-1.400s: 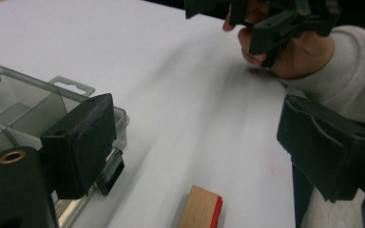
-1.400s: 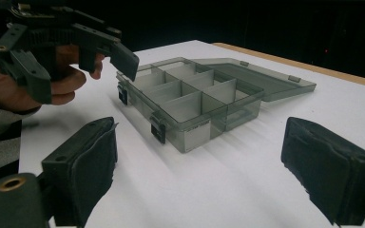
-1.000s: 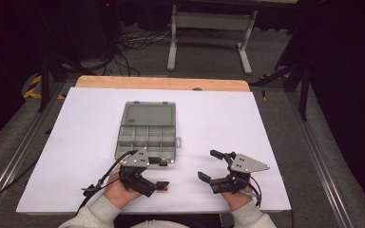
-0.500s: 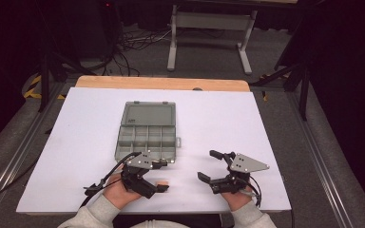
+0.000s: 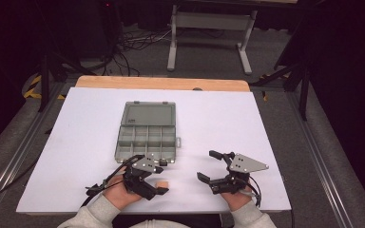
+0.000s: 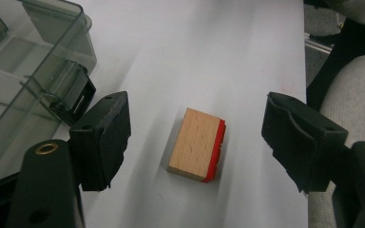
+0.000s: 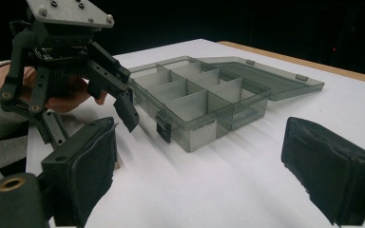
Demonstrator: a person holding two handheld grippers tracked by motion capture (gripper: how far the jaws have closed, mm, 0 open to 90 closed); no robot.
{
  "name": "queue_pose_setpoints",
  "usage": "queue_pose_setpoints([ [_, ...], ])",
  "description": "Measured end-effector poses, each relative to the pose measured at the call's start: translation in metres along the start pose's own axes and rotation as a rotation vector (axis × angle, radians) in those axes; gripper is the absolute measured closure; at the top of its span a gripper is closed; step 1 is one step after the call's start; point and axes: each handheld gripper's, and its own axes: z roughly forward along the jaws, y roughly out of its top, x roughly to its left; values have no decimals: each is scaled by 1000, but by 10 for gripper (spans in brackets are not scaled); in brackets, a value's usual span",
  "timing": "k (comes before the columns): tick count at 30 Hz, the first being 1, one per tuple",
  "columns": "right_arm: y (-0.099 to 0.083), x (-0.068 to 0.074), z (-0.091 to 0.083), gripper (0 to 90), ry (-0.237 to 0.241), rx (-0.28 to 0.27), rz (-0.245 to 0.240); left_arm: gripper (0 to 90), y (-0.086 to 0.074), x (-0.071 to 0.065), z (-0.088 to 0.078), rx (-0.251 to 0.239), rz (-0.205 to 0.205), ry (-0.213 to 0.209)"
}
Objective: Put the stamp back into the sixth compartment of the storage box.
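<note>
A small wooden block [image 6: 197, 145] with a red layer along one side lies flat on the white table. My left gripper [image 6: 197, 128] reaches over it, a jaw on each side. Its jaws have just been closing, but a gap remains on both sides and neither pad touches the block. From above, the block [image 5: 162, 184] lies near the table's front edge, between the left gripper's [image 5: 160, 180] jaws. My right gripper [image 5: 206, 165] rests to the right, open and holding nothing. Its view looks past its own wide-set jaws [image 7: 204, 156] at the left gripper [image 7: 62, 61].
A grey see-through compartment box [image 5: 146, 137] lies just beyond the left gripper, lid [image 5: 149, 115] folded back flat and compartments bare. Its latch [image 6: 69, 92] sits next to the left jaw. The white table [image 5: 266, 123] ends in a wooden strip at the far edge.
The left gripper's jaws have drawn closer together around the block. The right hand and the box have not moved.
</note>
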Motion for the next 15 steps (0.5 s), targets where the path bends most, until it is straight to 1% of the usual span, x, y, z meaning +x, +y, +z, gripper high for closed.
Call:
queue_pose_setpoints([
  [1, 0, 0, 0, 123, 0, 0, 0, 274, 0, 0, 1, 6, 3, 5],
  [2, 0, 0, 0, 123, 1, 0, 0, 282, 0, 0, 2, 23, 3, 9],
  [3, 0, 0, 0, 123, 1, 0, 0, 286, 0, 0, 4, 22, 8, 7],
  [5, 0, 0, 0, 123, 2, 1, 0, 294, 0, 0, 4, 45, 6, 7],
  [6, 0, 0, 0, 123, 2, 1, 0, 300, 0, 0, 5, 43, 12, 4],
  [8, 0, 0, 0, 123, 2, 2, 0, 315, 0, -1, 5, 52, 8, 2],
  [11, 0, 0, 1, 123, 2, 4, 1, 349, 0, -1, 6, 68, 15, 1],
  [12, 0, 0, 1, 123, 3, 3, 1, 368, 0, -1, 7, 73, 21, -1],
  [14, 0, 0, 1, 123, 5, 5, 2, 409, 0, -2, 7, 87, 19, 1],
  [15, 0, 0, 1, 123, 6, 5, 1, 419, 0, -1, 8, 85, 28, 1],
])
